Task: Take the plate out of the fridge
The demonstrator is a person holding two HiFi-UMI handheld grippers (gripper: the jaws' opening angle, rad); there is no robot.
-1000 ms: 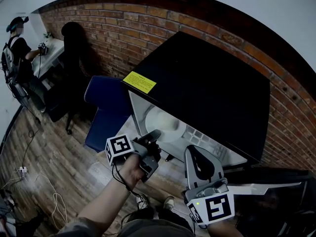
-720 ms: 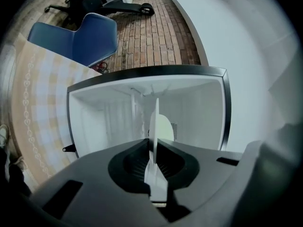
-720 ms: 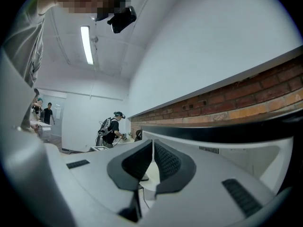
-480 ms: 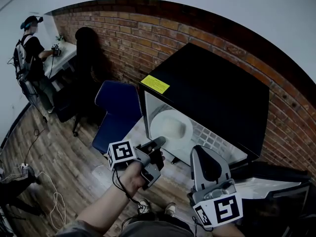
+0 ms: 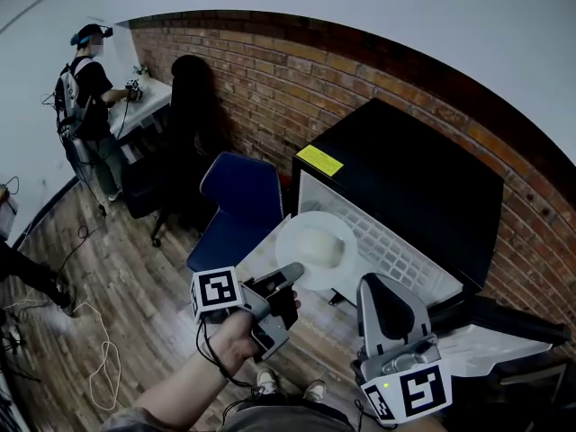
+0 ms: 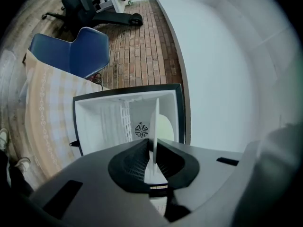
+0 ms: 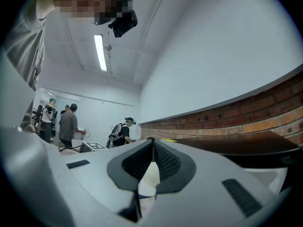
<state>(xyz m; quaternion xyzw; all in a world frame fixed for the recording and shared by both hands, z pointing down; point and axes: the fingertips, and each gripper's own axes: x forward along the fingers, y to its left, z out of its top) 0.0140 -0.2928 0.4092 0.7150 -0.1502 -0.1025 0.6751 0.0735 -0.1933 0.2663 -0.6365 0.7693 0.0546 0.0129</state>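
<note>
A white plate [image 5: 315, 246] hangs just in front of the open black fridge [image 5: 405, 183], clear of its white inside [image 5: 400, 257]. My left gripper [image 5: 292, 275] is shut on the plate's near rim. In the left gripper view the plate [image 6: 156, 119] stands edge-on between the pads, with the fridge's white inside [image 6: 106, 122] behind it. My right gripper [image 5: 378, 288] is at the lower right, beside the plate and not touching it. In the right gripper view its jaws [image 7: 152, 148] meet at the tips with nothing between them.
The fridge door [image 5: 508, 331] stands swung open at the right. A blue chair [image 5: 238, 201] is left of the fridge, against the brick wall [image 5: 297, 88]. A person [image 5: 90, 88] works at a desk far left. Cables [image 5: 99, 358] lie on the wooden floor.
The left gripper has drawn the plate out of the fridge opening toward me. Both grippers have risen a little. The head view has swung, so the fridge sits further right.
</note>
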